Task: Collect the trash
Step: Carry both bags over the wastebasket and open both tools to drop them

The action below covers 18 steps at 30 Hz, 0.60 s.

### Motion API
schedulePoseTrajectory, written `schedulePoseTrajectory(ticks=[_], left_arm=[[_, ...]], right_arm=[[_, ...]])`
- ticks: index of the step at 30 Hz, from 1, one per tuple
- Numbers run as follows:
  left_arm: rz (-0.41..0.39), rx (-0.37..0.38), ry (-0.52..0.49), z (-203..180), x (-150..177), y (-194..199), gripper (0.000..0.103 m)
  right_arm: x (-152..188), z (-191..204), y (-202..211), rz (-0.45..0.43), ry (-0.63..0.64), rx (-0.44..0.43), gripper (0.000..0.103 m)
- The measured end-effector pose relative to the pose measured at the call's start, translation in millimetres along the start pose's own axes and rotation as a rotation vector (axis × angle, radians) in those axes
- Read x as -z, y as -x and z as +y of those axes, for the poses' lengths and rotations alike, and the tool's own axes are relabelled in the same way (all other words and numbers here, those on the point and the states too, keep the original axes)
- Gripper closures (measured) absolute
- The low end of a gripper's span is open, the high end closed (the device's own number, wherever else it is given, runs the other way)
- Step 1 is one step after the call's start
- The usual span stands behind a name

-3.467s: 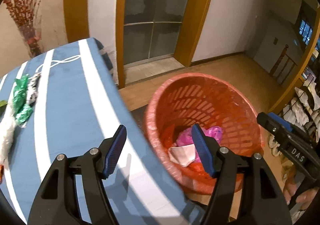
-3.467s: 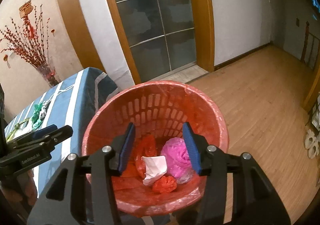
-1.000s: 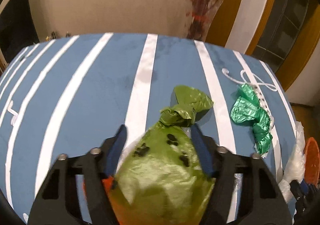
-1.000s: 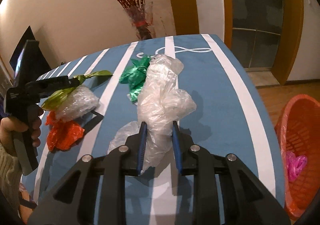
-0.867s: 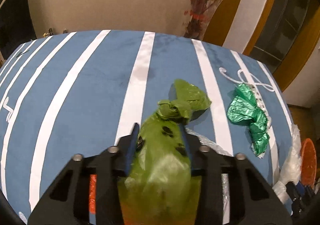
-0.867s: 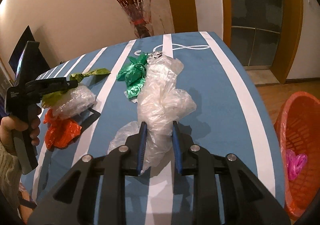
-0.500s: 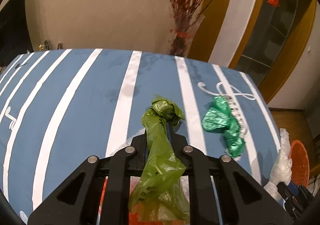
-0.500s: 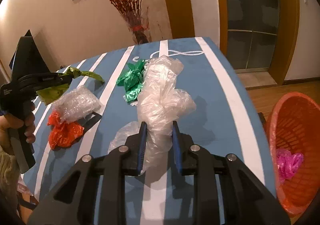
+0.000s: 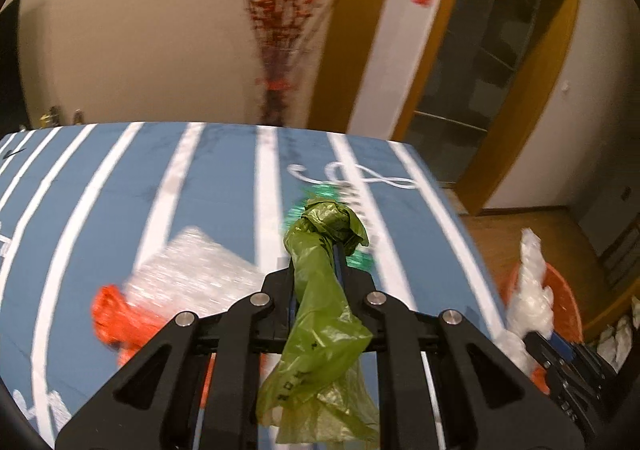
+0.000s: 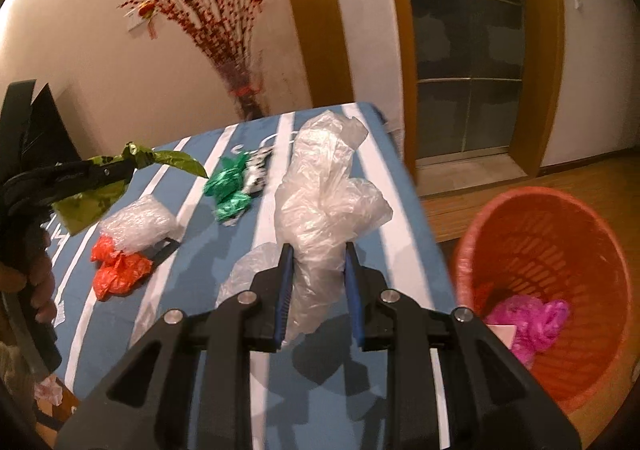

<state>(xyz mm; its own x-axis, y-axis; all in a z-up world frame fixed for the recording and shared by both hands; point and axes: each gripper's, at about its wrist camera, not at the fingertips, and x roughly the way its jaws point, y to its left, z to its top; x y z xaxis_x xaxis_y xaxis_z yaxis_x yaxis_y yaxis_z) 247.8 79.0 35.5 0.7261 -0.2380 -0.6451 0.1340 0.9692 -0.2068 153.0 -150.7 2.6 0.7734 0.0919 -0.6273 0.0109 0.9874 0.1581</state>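
Note:
My left gripper (image 9: 316, 270) is shut on an olive-green plastic bag (image 9: 320, 310), lifted off the blue striped table (image 9: 224, 178); the same bag (image 10: 96, 190) hangs from that gripper at the left of the right wrist view. My right gripper (image 10: 316, 262) is shut on a clear crumpled plastic bag (image 10: 328, 186), held above the table near its right edge. On the table lie a bubble-wrap piece (image 10: 140, 226), an orange-red bag (image 10: 120, 270) and a green foil wrapper (image 10: 230, 186). The orange laundry-style basket (image 10: 552, 250) stands on the floor to the right, with pink trash (image 10: 532, 322) inside.
A vase of red branches (image 10: 240, 94) stands behind the table by the wall. A glass door with a wooden frame (image 10: 468, 50) is at the back right. Wooden floor (image 10: 592, 178) lies around the basket. A person's hand (image 10: 36, 270) holds the left gripper's handle.
The left gripper closed on the olive-green bag and lifted it off the table. Both grippers rose and swung toward the table's right end; the basket shows more in the right wrist view.

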Motion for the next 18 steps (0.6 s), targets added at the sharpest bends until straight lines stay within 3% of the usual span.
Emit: schedulePoseTrajectory(ticks=[18], left_arm=[[0.016,0.179,-0.123,-98,32,2,0.089]], right_arm=[[14,-87,42,-0.066,-0.124,0.147,0.078]])
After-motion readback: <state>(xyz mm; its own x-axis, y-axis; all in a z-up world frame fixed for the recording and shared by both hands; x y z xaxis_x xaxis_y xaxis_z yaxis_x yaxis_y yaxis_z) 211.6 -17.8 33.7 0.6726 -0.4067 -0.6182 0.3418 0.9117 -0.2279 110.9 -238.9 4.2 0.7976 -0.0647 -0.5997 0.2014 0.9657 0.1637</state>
